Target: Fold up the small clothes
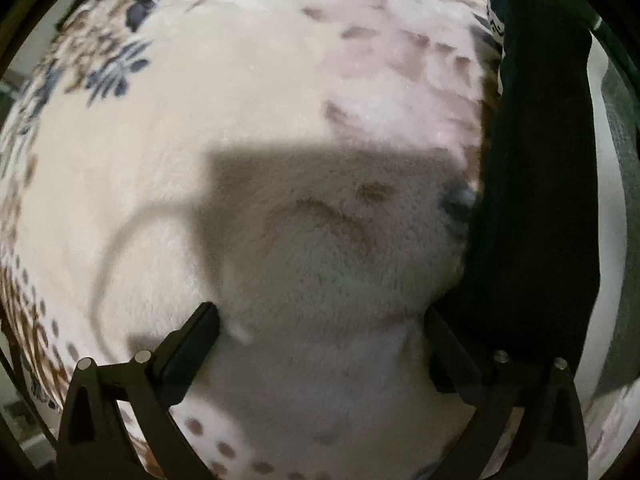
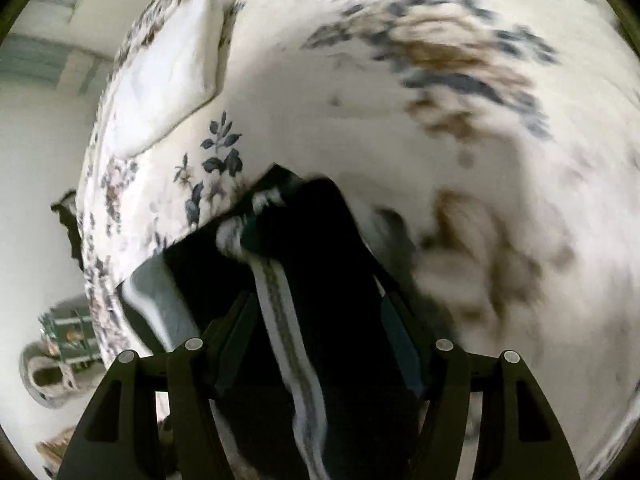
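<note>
A small black garment [image 1: 540, 184] with a white side stripe lies on a fluffy cream floral blanket [image 1: 248, 128]. In the left wrist view it runs as a long dark strip down the right side, next to my right finger. My left gripper [image 1: 324, 320] is open and empty, low over bare blanket. In the right wrist view the black garment [image 2: 320, 264] with its white stripe [image 2: 288, 336] lies between the fingers of my right gripper [image 2: 316, 300]. The jaws stand apart on either side of the cloth. The view is blurred by motion.
A white pillow [image 2: 168, 80] lies at the far left of the bed. A grey cloth [image 2: 160, 304] sits beside the black garment; it also shows in the left wrist view [image 1: 620, 184]. The bed edge and the floor with a patterned slipper [image 2: 56, 360] are at left.
</note>
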